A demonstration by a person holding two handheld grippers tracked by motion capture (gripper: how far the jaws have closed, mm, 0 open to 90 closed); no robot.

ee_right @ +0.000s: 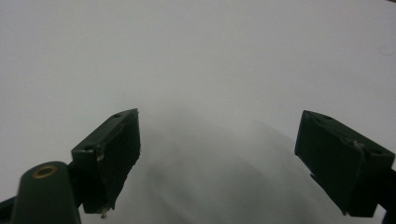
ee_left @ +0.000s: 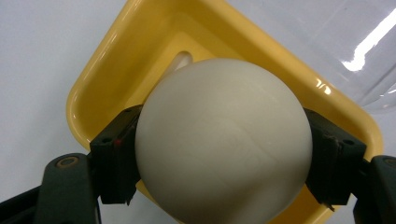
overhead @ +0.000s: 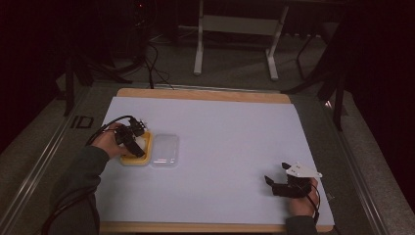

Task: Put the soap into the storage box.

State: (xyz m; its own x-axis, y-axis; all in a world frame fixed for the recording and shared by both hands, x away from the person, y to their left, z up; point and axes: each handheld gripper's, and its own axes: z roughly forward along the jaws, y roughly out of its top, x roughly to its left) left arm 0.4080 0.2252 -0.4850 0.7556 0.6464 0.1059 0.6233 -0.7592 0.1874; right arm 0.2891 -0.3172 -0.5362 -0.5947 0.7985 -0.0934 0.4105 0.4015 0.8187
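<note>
A cream-white ball [ee_left: 224, 140] sits between the two black jaws of my left gripper [ee_left: 223, 154], whose pads press on its left and right sides. It hangs just above a yellow square-cornered tray [ee_left: 116, 60]. From above, the left gripper [overhead: 131, 139] is over that yellow tray [overhead: 142, 159] at the table's left. A clear plastic lid [overhead: 165, 149] lies flat right beside the tray. Near the front right edge of the table my right gripper [overhead: 274, 183] rests low, and along its own jaws the right gripper [ee_right: 219, 158] stands open over bare white sheet.
A large white sheet [overhead: 220, 127] covers the wooden table [overhead: 205, 94]. Beyond the far edge are the legs of a white stand [overhead: 198, 54] and cables on the floor [overhead: 151, 58]. A metal rail [overhead: 44, 156] runs along the left side.
</note>
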